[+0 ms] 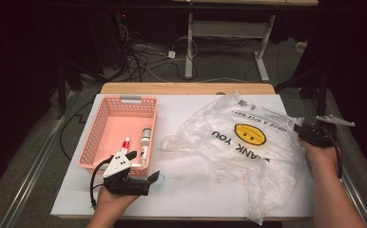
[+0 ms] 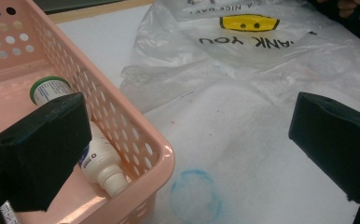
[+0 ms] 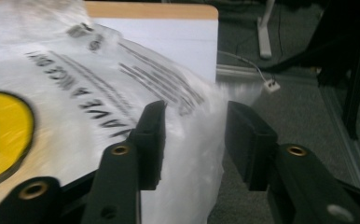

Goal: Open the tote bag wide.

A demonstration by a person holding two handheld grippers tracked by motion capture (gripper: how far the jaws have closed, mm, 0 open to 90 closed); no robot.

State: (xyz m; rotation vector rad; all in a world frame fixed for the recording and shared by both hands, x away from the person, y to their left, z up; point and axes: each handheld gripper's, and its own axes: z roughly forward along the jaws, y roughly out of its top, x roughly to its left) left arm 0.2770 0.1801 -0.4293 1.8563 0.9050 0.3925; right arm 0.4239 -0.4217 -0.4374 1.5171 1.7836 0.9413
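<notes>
Plastic bag (image 1: 238, 142) sprawls across the right half of the frame; the right gripper (image 3: 194, 140), at its right edge, has jaws partly open around the film. The left gripper (image 2: 187, 140), wide open and empty, sits lower left beside the pink basket (image 1: 101, 128).

Black blocky pads are being shown on the left gripper (image 1: 141, 167), a white dotted plate on top; brass screws are being shown on the right gripper (image 3: 194, 144), grey plate above.
</notes>
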